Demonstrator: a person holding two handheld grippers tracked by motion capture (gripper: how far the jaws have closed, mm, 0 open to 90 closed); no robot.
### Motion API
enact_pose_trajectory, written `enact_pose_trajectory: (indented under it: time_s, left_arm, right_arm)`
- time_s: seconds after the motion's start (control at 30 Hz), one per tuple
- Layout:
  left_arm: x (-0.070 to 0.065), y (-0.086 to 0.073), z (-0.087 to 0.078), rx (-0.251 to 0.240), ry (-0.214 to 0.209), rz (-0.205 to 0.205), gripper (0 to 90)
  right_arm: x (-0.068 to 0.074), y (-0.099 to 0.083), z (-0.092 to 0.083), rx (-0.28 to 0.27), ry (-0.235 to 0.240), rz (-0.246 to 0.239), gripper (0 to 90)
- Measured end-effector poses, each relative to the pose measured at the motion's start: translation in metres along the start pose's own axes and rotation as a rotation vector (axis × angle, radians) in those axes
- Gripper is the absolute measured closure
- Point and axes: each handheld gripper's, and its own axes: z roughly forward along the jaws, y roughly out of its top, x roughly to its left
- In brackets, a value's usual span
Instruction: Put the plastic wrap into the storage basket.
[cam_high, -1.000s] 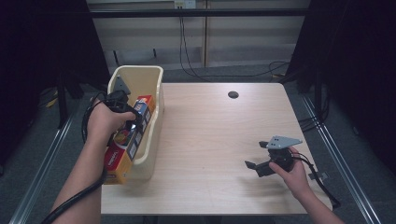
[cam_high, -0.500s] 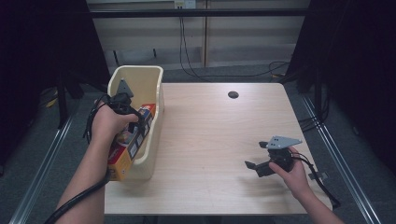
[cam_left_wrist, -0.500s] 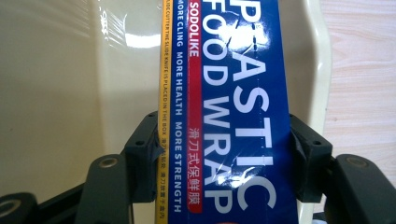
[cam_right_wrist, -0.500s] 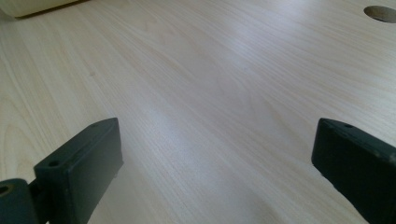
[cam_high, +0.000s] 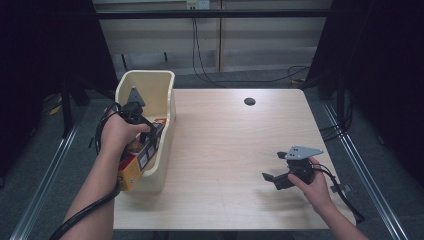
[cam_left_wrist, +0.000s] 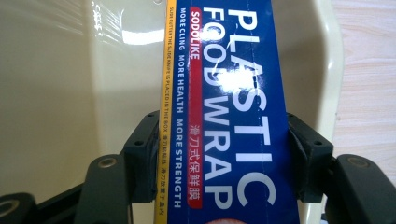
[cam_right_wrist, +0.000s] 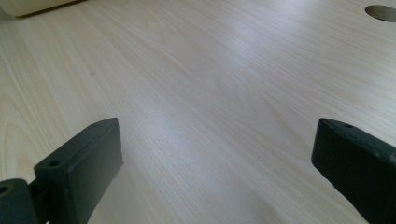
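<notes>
A long blue plastic wrap box (cam_left_wrist: 224, 116) with a yellow edge and white lettering lies lengthwise in a cream plastic bin (cam_high: 162, 107) at the table's left edge. My left gripper (cam_high: 145, 131) is shut on this box (cam_high: 134, 165), with one jaw against each long side, inside the bin (cam_left_wrist: 56, 84). My right gripper (cam_high: 276, 167) rests low over the bare table (cam_high: 225, 145) at the front right. Its jaws stand wide apart, nothing between them, in the right gripper view (cam_right_wrist: 215, 168).
A round cable hole (cam_high: 249, 101) sits near the table's far edge, seen too in the right gripper view as the hole (cam_right_wrist: 382, 12). Cables run on the floor behind the table. Metal rails flank both sides.
My left gripper has drawn back toward the person's side with the box held in it, lower into the bin. The right gripper has stayed where it was.
</notes>
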Motion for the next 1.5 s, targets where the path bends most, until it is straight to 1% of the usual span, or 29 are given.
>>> enact_pose_trajectory:
  time_s: [0.2,0.3,0.33,0.37,0.4,0.47,0.5,0.57,0.6,0.67,0.7,0.77,0.8,0.83,0.87,0.9,0.93,0.97,1.0,1.1,1.13,1.17,1.27,1.3,1.33,1.4,1.43,1.5]
  left_arm:
    - [-0.001,0.001,0.001,-0.002,0.006,-0.003,39.2]
    - [-0.001,0.001,0.001,0.003,0.016,0.006,38.9]
    - [-0.002,0.001,0.001,-0.001,0.013,0.001,38.5]
    - [-0.001,0.002,0.0,-0.006,0.007,0.009,37.4]
    - [-0.002,0.002,-0.002,-0.012,0.004,-0.002,37.3]
    - [-0.003,0.002,-0.008,-0.043,0.006,0.016,37.4]
    - [-0.004,0.002,-0.011,-0.052,0.0,0.012,37.4]
    - [-0.006,0.002,-0.016,-0.066,0.001,0.024,36.4]
    - [-0.006,0.002,-0.018,-0.082,-0.011,0.025,35.2]
    - [-0.009,0.002,-0.023,-0.098,-0.044,0.019,34.3]
    - [-0.011,0.002,-0.025,-0.102,-0.051,0.021,34.2]
    - [-0.015,0.002,-0.029,-0.117,-0.053,0.048,34.1]
    - [-0.017,0.002,-0.031,-0.13,-0.059,0.055,30.3]
    - [-0.02,0.002,-0.033,-0.141,-0.061,0.063,29.2]
    - [-0.022,0.003,-0.035,-0.14,-0.061,0.068,29.2]
    - [-0.024,0.003,-0.037,-0.154,-0.07,0.069,29.1]
    - [-0.027,0.003,-0.039,-0.175,-0.089,0.075,27.1]
    - [-0.027,0.003,-0.039,-0.175,-0.089,0.075,26.8]
    - [-0.028,0.003,-0.04,-0.179,-0.098,0.079,26.8]
    - [-0.036,0.002,-0.041,-0.193,-0.116,0.095,25.2]
    - [-0.038,0.002,-0.041,-0.199,-0.122,0.103,24.8]
    - [-0.041,0.002,-0.042,-0.201,-0.126,0.112,23.1]
    - [-0.05,0.001,-0.042,-0.206,-0.141,0.135,22.5]
    - [-0.054,0.001,-0.042,-0.21,-0.15,0.148,21.9]
    - [-0.054,0.001,-0.042,-0.21,-0.15,0.148,21.3]
    - [-0.062,0.0,-0.04,-0.208,-0.159,0.168,20.8]
    - [-0.062,0.0,-0.04,-0.208,-0.159,0.168,20.4]
    - [-0.069,-0.001,-0.038,-0.212,-0.174,0.195,19.7]
  right_arm:
    - [0.0,0.0,0.0,0.002,0.002,0.001,1.6]
    - [0.0,0.0,0.0,0.002,0.002,0.001,1.6]
    - [0.0,0.0,0.0,0.003,0.0,0.0,1.6]
    - [0.0,-0.001,0.0,0.004,-0.001,-0.002,1.6]
    - [0.0,-0.001,0.0,0.004,-0.004,-0.001,1.7]
    - [0.0,0.0,-0.002,-0.002,-0.006,0.001,1.6]
    - [0.0,0.0,-0.002,-0.002,-0.006,0.001,1.6]
    - [0.0,0.0,-0.001,-0.001,-0.005,0.001,1.6]
    - [0.0,0.0,-0.002,0.0,-0.007,0.002,1.6]
    - [0.0,0.0,-0.002,-0.002,-0.006,0.001,1.7]
    - [0.0,0.0,-0.002,-0.002,-0.008,0.0,1.6]
    - [0.0,0.0,-0.003,-0.003,-0.011,0.003,1.6]
    - [0.0,0.0,-0.003,-0.002,-0.009,0.006,1.6]
    - [0.0,0.0,-0.003,-0.003,-0.009,0.005,1.6]
    - [0.0,0.0,-0.003,-0.003,-0.009,0.005,1.6]
    - [0.0,0.0,-0.003,-0.004,-0.006,0.004,1.7]
    - [0.0,0.0,-0.003,-0.006,-0.012,0.001,1.7]
    - [0.0,0.0,-0.003,-0.006,-0.012,0.001,1.7]
    - [0.0,0.0,-0.004,-0.007,-0.011,0.002,1.6]
    - [-0.001,0.0,-0.004,-0.008,-0.015,0.004,1.6]
    - [-0.001,0.0,-0.005,-0.008,-0.008,0.003,1.6]
    - [0.0,0.0,-0.005,-0.008,-0.008,0.003,1.7]
    - [0.0,0.0,-0.005,-0.008,-0.01,0.003,1.6]
    - [0.0,0.0,-0.005,-0.009,-0.009,0.004,1.6]
    - [0.0,0.0,-0.005,-0.008,-0.01,0.004,1.6]
    - [0.0,0.0,-0.005,-0.009,-0.01,0.004,1.6]
    - [0.0,0.0,-0.005,-0.009,-0.01,0.005,1.6]
    - [0.0,0.0,-0.005,-0.008,-0.009,0.006,1.6]
